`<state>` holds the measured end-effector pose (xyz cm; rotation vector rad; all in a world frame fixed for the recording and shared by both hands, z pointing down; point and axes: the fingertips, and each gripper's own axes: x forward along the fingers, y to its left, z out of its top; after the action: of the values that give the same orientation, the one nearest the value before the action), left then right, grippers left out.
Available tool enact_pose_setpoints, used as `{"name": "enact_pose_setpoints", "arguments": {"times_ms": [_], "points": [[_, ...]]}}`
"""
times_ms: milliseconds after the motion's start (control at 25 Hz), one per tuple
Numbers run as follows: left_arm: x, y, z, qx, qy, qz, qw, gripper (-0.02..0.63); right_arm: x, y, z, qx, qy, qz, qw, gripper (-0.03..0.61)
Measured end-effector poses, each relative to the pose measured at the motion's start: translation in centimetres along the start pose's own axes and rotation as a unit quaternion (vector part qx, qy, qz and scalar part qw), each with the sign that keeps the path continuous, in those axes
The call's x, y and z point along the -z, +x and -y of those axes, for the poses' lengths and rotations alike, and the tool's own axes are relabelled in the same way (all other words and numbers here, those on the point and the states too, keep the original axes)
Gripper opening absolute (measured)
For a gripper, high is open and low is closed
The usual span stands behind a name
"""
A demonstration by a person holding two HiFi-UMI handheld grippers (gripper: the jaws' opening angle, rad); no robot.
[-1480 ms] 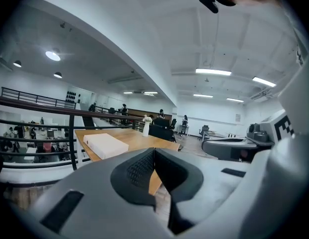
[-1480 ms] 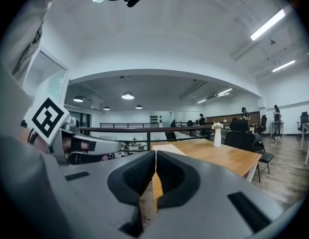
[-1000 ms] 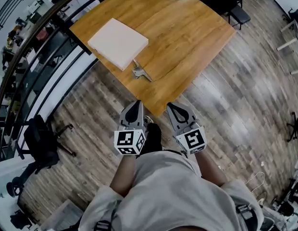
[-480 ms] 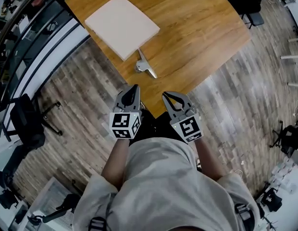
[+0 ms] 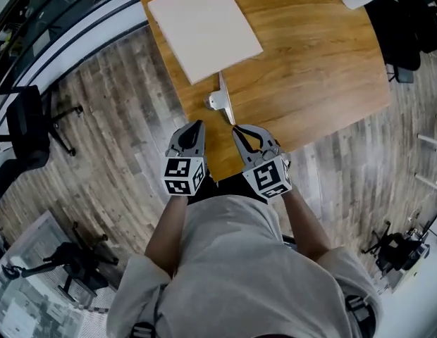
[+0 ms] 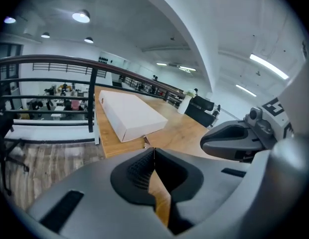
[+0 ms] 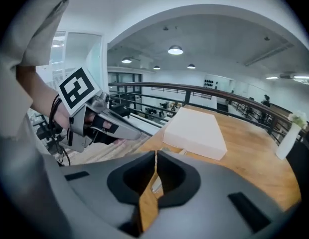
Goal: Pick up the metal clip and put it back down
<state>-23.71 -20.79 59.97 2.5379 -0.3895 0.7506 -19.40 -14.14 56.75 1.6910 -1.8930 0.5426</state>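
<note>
Reaching for the clip — nothing held
The clip lies on the bench beside the white box's near edge; left gripper and right gripper are pressed together, so one should be spread before descent.

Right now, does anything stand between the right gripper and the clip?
Nothing visible does. The clip lies on bare table just ahead of the shut right gripper; the box lies beyond the clip.
</note>
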Motion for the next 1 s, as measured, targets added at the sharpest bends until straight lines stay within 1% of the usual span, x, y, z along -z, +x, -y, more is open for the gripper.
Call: {"name": "enact_pose_setpoints", "arguments": {"times_ms": [120, 240, 400, 520, 560, 600, 640, 840, 1000], "points": [[0.5, 0.7, -0.3, -0.029, -0.034, 0.002, 0.999, 0.025, 0.2, 1.8, 0.8, -0.045, -0.035, -0.011, 0.998, 0.028], [1.3, 1.3, -0.5, -0.07, -0.065, 0.008, 0.9954, 0.025, 0.9, 3.4, 1.4, -0.098, -0.076, -0.026, 0.992, 0.028], [2.0, 3.2, -0.3, -0.103, -0.088, 0.01, 0.9907, 0.025, 2.4, 5.0, 3.4, -0.133, -0.118, -0.046, 0.983, 0.029], [2.5, 2.8, -1.0, -0.129, -0.112, 0.015, 0.9852, 0.025, 2.5, 6.5, 3.5, -0.161, -0.162, -0.06, 0.972, 0.033], [2.8, 2.2, -1.6, -0.136, -0.119, 0.016, 0.9834, 0.025, 2.4, 7.1, 2.8, -0.174, -0.175, -0.067, 0.967, 0.07], [3.1, 1.6, -2.0, -0.142, -0.125, 0.017, 0.9818, 0.025, 2.5, 7.7, 2.2, -0.187, -0.188, -0.077, 0.961, 0.169], [3.5, 1.1, -2.4, -0.147, -0.13, 0.018, 0.9805, 0.025, 2.6, 8.2, 1.6, -0.197, -0.201, -0.086, 0.956, 0.203], [4.0, -0.2, -3.7, -0.169, -0.15, 0.019, 0.974, 0.025, 2.7, 10.8, 1.6, -0.217, -0.261, -0.111, 0.934, 0.25], [4.9, -1.0, -4.6, -0.179, -0.161, 0.022, 0.9703, 0.025, 3.9, 12.5, 0.8, -0.234, -0.289, -0.133, 0.919, 0.274]]}}
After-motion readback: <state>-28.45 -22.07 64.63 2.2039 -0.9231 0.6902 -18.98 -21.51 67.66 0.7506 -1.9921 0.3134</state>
